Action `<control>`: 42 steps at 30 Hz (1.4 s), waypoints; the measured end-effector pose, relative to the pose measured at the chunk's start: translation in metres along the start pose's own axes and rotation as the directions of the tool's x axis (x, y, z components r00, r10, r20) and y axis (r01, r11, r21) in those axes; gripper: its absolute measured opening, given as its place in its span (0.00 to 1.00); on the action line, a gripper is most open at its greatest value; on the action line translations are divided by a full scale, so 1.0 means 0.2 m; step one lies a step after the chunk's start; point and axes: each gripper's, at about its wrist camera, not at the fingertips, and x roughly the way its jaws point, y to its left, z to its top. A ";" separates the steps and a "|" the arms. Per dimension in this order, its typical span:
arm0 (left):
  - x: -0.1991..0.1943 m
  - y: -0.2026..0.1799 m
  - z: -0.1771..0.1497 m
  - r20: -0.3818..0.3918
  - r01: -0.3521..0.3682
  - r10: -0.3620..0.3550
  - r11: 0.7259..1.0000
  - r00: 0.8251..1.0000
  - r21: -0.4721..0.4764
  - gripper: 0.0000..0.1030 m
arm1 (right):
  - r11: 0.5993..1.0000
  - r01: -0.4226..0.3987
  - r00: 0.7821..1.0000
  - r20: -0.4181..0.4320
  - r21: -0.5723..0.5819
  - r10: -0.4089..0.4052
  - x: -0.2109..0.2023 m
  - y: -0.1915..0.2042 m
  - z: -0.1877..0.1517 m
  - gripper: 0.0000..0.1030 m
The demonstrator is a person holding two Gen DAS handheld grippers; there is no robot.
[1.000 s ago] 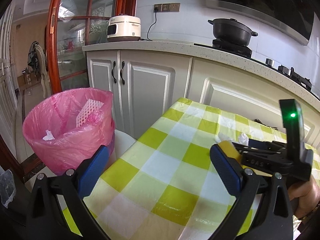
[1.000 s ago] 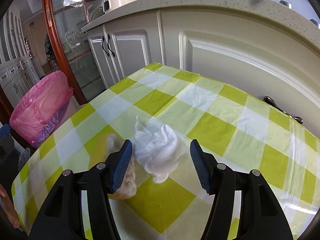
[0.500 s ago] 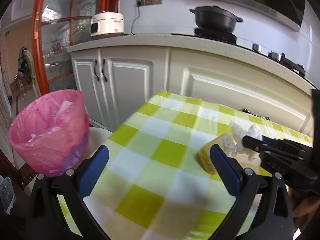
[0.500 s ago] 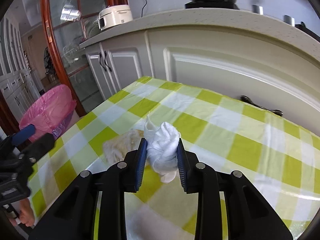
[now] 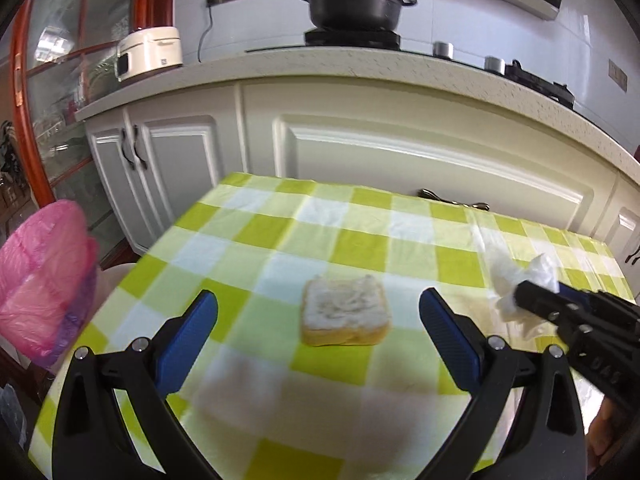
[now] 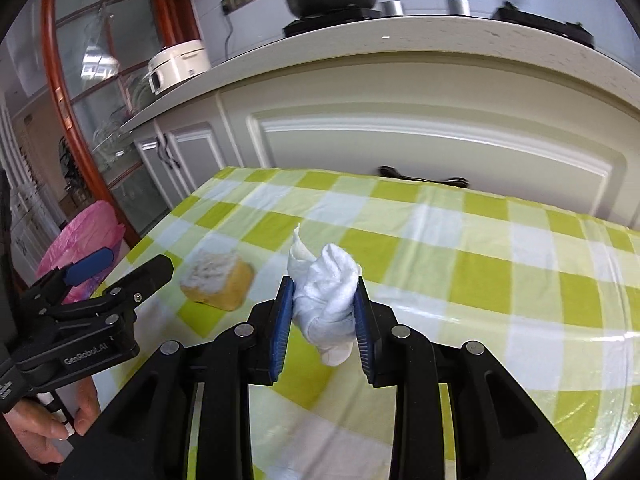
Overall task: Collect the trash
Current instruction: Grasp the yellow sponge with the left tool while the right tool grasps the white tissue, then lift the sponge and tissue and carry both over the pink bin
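A crumpled white tissue [image 6: 326,300] is pinched between the blue pads of my right gripper [image 6: 323,292], which is shut on it above the green checked tablecloth [image 6: 480,264]. From the left wrist the same tissue [image 5: 516,280] shows at the right, held by the right gripper [image 5: 528,300]. A slice of bread [image 5: 344,316] lies flat on the cloth, just ahead of and between the fingers of my left gripper [image 5: 318,316], which is open and holds nothing. The bread [image 6: 218,280] also shows left of the tissue, beside the left gripper [image 6: 132,268].
A bin lined with a pink bag [image 5: 44,280] stands on the floor off the table's left edge. White kitchen cabinets [image 5: 400,152] and a counter run behind the table, with a rice cooker [image 5: 150,54] and a black pot [image 5: 354,4] on it. A hand [image 6: 48,432] grips the left tool.
The right gripper closed on the tissue and lifted it. The left gripper swung right, away from the pink bin, and now faces the bread slice.
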 end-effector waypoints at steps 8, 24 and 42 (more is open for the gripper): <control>0.20 -0.07 0.02 -0.094 -0.004 -0.001 0.999 0.996 -0.047 0.88 | 0.999 0.006 1.000 0.013 0.041 -0.006 -0.01 -0.12 0.02 0.28; 0.29 -0.08 -0.01 -0.172 -0.015 0.004 0.998 0.985 -0.064 0.57 | 0.999 -0.029 1.000 0.000 0.041 0.029 0.02 -0.11 -0.01 0.28; -0.48 0.10 -0.16 0.122 -0.018 0.030 0.995 0.992 -0.095 0.57 | 0.994 -0.047 0.996 0.069 -0.098 0.053 -0.28 0.24 -0.09 0.28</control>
